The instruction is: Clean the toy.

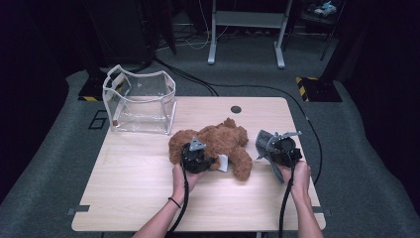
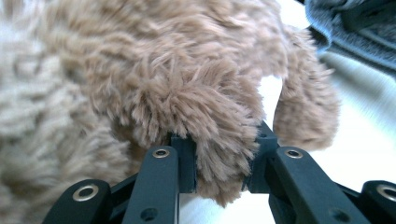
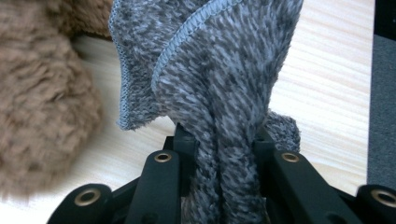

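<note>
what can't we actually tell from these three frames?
- Which part of the teddy bear the left gripper pinches: left gripper view, fur crowds the lens.
- Bear's face: high view, hidden by its own body and the left gripper.
- What the grey cloth is: right gripper view, bunched between the right gripper jaws, top cut off.
- Print on the white tag: high view, too small.
- Inside the clear bag: glare.

The teddy bear (image 1: 218,141) is shaggy brown plush, pretty fluffy and matt. The grey cloth (image 3: 219,70) looks like a fuzzy knit with stitched edging. The counter (image 1: 133,173) is pale wood-grain, smooth. The bag (image 1: 141,101) is clear glossy plastic. Hand-held gripper (image 2: 219,168) jaws are matt black plastic.
</note>
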`<state>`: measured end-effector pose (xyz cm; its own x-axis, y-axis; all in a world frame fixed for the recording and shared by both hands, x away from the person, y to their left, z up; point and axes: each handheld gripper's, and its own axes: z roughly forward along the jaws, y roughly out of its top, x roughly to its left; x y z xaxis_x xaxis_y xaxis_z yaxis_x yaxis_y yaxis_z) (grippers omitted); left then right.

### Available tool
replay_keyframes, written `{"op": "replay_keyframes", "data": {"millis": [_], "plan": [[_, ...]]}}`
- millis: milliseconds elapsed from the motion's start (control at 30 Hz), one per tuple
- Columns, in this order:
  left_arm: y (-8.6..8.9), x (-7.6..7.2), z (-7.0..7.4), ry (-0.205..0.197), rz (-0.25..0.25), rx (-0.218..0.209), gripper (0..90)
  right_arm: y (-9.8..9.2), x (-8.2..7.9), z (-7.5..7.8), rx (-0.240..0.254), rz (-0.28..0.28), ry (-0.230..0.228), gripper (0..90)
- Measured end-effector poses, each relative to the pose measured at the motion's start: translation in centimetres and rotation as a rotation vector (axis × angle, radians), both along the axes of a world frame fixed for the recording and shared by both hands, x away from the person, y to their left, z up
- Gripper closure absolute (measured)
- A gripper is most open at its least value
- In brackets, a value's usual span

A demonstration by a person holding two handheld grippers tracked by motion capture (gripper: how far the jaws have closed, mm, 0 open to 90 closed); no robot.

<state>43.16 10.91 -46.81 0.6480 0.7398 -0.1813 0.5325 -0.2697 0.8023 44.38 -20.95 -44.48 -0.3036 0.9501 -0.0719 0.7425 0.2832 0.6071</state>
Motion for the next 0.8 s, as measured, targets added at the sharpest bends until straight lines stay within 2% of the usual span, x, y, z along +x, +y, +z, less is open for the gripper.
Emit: {"op": "replay_keyframes", "data": {"millis": [100, 200, 300, 400, 500, 567, 800], "plan": [[0.0, 0.5, 0.8, -0.016, -0.010, -0.003, 72.3, -0.1, 0.1, 0.2, -0.003, -0.013, 0.001, 72.5], [0.1, 1.0, 1.7, -0.021, -0.030, -0.019, 73.2, -0.2, 0.1, 0.4, -0.008, -0.005, -0.008, 72.5], [0.3, 1.4, 2.7, -0.043, -0.057, -0.016, 73.6, -0.4, 0.1, 0.5, -0.010, -0.003, -0.008, 72.5], [0.4, 1.6, 3.5, -0.057, -0.073, -0.023, 74.0, -0.6, 0.0, 0.6, -0.005, -0.021, -0.002, 72.5], [0.6, 1.8, 4.5, -0.066, -0.096, -0.037, 74.1, -0.8, 0.1, 0.7, -0.008, -0.016, -0.005, 72.5], [0.7, 1.7, 5.1, -0.054, -0.107, -0.070, 74.0, -0.8, 0.1, 0.8, -0.011, -0.022, -0.009, 72.5], [1.4, 1.2, 7.1, -0.025, -0.161, -0.142, 74.0, -1.0, 0.1, 1.1, -0.015, -0.026, -0.012, 72.5]]}}
